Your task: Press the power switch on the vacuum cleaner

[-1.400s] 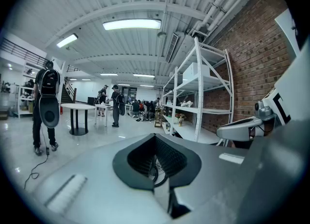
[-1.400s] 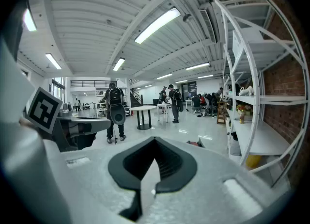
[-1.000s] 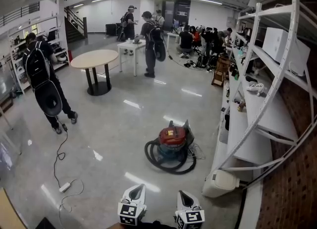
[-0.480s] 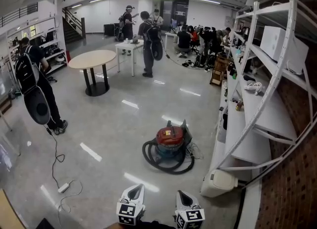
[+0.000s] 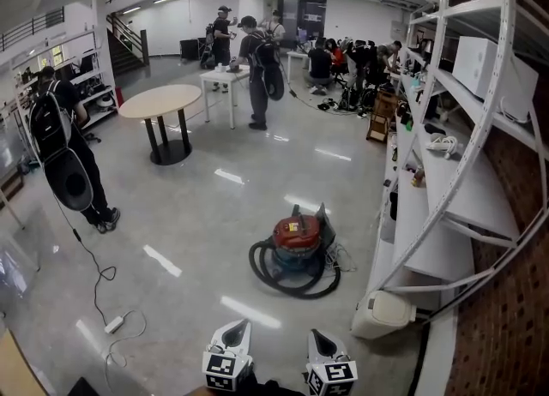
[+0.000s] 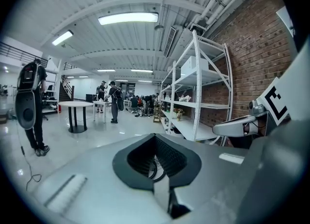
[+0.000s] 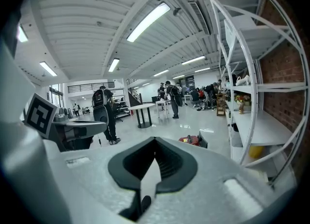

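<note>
The vacuum cleaner (image 5: 297,237) stands on the glossy floor ahead of me, a red-topped drum with a yellow label and a black hose (image 5: 287,278) coiled round its base. Its red top also peeks over the right gripper's jaws as the vacuum cleaner (image 7: 190,140). I cannot make out the power switch at this distance. My left gripper (image 5: 239,326) and right gripper (image 5: 316,335) sit low at the bottom edge, well short of the vacuum, side by side. In the gripper views the left gripper (image 6: 155,136) and right gripper (image 7: 155,139) have jaw tips meeting, with nothing held.
A white shelf rack (image 5: 446,214) lines the brick wall on the right, with a white appliance (image 5: 383,314) at its foot. A power strip (image 5: 112,324) and cable lie on the floor at left, near a person with a backpack (image 5: 60,150). A round table (image 5: 161,103) and several people stand farther back.
The person with the backpack has stepped left and away. My view has shifted slightly; the vacuum and both grippers hold about the same places.
</note>
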`<state>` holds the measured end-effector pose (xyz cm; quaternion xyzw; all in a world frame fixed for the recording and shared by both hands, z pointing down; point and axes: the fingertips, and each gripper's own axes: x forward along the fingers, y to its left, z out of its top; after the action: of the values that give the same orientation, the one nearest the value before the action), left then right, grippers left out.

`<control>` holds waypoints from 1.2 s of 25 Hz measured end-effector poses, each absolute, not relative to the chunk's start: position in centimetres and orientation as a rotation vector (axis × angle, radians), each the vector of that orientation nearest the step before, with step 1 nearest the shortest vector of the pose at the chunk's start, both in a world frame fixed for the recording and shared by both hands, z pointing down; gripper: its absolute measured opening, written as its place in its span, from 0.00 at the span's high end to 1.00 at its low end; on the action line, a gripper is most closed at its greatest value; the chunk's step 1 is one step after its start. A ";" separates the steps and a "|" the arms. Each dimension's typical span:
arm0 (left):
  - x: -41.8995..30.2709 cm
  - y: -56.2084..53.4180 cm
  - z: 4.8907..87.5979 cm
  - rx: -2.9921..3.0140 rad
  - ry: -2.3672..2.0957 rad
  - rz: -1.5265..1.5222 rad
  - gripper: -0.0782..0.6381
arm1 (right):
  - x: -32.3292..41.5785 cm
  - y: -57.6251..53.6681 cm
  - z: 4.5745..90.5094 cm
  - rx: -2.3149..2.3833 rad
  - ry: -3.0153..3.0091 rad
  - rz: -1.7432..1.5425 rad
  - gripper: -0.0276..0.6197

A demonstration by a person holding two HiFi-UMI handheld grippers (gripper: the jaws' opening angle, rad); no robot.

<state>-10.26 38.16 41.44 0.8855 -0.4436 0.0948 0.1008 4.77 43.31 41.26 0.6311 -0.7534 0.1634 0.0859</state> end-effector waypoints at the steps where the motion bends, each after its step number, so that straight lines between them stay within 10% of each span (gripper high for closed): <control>1: -10.3 38.0 41.5 2.614 -1.309 0.283 0.87 | 4.7 43.1 41.2 1.879 -2.244 0.488 0.97; 30: -8.1 14.2 43.3 2.587 -1.193 0.263 0.87 | 6.9 20.9 42.2 1.903 -2.081 0.545 0.97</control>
<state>-8.14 14.23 43.31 0.8954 -0.4130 0.0910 0.1396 6.90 20.90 42.22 0.6565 -0.7180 0.1882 0.1341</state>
